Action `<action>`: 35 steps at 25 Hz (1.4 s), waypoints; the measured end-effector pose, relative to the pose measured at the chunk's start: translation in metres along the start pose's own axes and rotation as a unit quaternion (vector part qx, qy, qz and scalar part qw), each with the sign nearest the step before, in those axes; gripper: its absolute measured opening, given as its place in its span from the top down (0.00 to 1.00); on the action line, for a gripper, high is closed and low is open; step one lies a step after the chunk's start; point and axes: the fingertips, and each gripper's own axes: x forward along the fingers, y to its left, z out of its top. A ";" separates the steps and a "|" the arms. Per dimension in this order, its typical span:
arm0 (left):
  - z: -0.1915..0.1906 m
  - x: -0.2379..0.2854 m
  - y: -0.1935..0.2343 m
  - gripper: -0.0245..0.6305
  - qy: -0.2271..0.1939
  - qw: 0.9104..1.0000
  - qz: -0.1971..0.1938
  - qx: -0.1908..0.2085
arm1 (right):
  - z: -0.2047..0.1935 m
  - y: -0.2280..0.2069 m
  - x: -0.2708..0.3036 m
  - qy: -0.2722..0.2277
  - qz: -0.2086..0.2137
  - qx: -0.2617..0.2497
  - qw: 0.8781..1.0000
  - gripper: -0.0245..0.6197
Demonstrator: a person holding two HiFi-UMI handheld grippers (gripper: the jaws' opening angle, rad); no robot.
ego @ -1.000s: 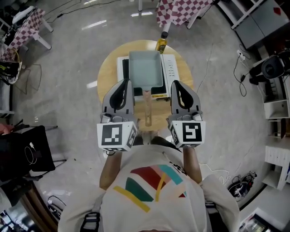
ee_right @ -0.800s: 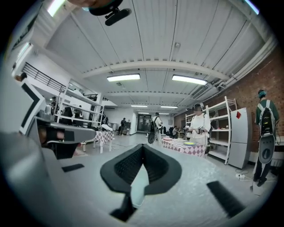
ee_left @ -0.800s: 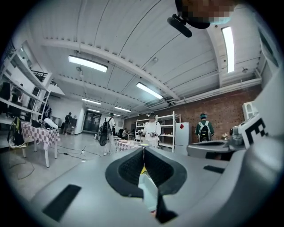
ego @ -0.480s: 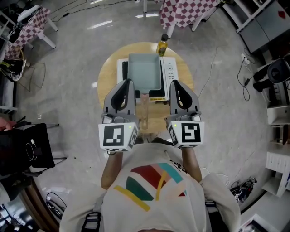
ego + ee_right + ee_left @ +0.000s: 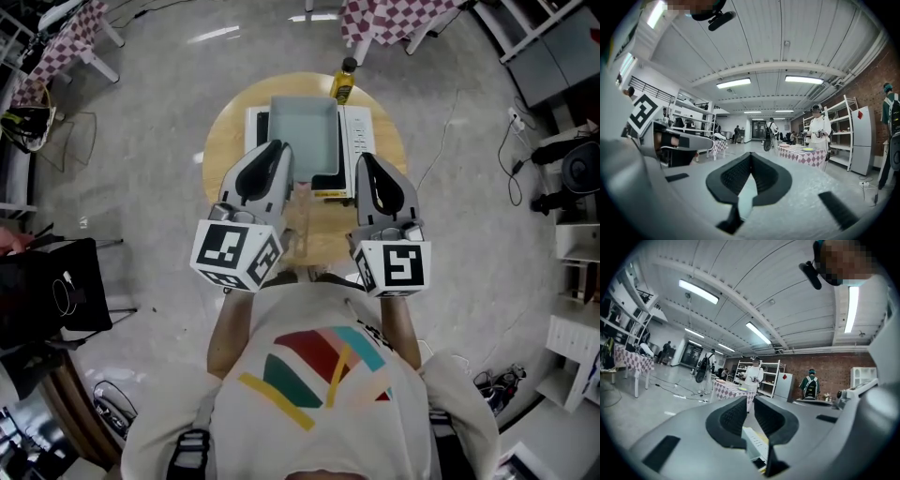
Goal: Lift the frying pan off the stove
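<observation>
A rectangular grey-green frying pan (image 5: 305,136) sits on the white stove (image 5: 354,141) on a round wooden table (image 5: 220,141). Its wooden handle (image 5: 302,202) points back toward me. My left gripper (image 5: 275,147) hovers over the pan's near left corner, rolled a little to one side. My right gripper (image 5: 366,159) hangs over the stove's near right part. Both are raised above the table and point out into the room. In the left gripper view the left gripper (image 5: 750,399) is shut with nothing in it, and in the right gripper view the right gripper (image 5: 751,154) is shut and holds nothing.
A yellow bottle (image 5: 343,82) stands at the table's far edge behind the stove. Chequered-cloth tables (image 5: 394,14) stand beyond it, a black chair (image 5: 56,295) at my left, and cables and white shelving (image 5: 572,244) at my right. Several people stand far off in the room.
Both grippers have shifted slightly forward over the stove, and the left one has rolled so its marker cube sits tilted. The pan has stayed on the stove.
</observation>
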 end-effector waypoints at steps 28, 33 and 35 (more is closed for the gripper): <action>-0.212 -0.016 0.020 0.52 0.288 0.779 -0.175 -0.529 | -0.043 0.005 -0.001 0.078 0.026 0.014 0.997 0.96; -0.221 -0.020 -0.005 0.52 0.334 0.710 -0.216 -0.581 | -0.047 0.007 0.001 0.086 0.027 0.021 0.996 0.96; -0.222 -0.020 -0.013 0.52 0.341 0.690 -0.237 -0.593 | -0.049 0.008 0.001 0.089 0.026 0.023 0.995 0.96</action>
